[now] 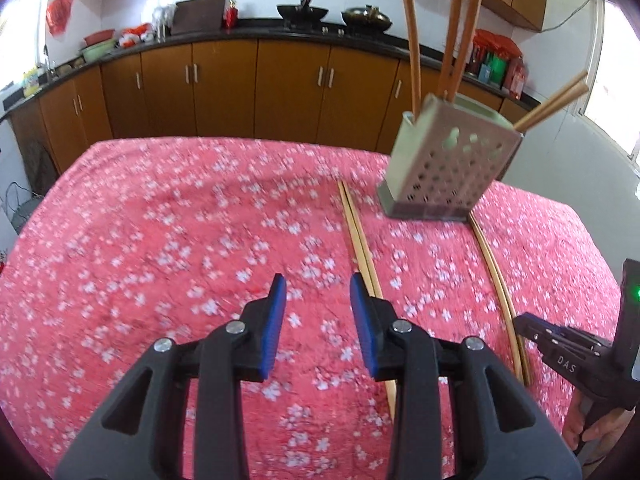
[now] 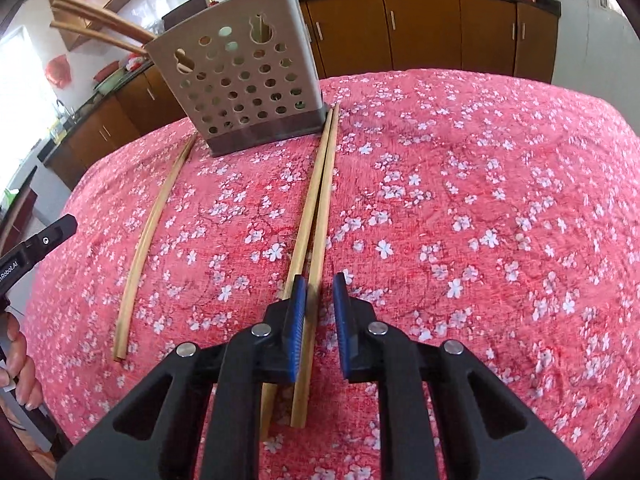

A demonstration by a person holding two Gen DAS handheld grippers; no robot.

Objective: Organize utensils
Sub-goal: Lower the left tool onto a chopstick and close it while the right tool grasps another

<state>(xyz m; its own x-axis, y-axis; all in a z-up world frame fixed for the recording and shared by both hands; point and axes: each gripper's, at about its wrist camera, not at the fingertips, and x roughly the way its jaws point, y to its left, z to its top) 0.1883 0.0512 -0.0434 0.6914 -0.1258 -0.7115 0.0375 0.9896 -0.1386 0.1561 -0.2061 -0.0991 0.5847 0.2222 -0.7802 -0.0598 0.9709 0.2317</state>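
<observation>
A perforated beige utensil holder [image 1: 448, 168] [image 2: 248, 92] stands on the pink floral tablecloth [image 1: 160, 240] with brown chopsticks [image 1: 452, 40] sticking out of it. Two pale chopstick pairs lie on the cloth in front of it. My left gripper [image 1: 318, 316] is open and empty, and one pair [image 1: 360, 248] [image 2: 156, 240] runs under its right finger. My right gripper [image 2: 320, 316] has its blue pads drawn almost together over the other pair [image 2: 320, 200] [image 1: 500, 288]. One stick shows through the slim gap, and I cannot tell whether the pads touch it.
Brown kitchen cabinets [image 1: 224, 80] and a dark counter with woks [image 1: 302, 12] line the wall behind the table. A window [image 1: 616, 80] is at the right. A hand [image 2: 20, 360] holds the left gripper's handle at the table's near edge.
</observation>
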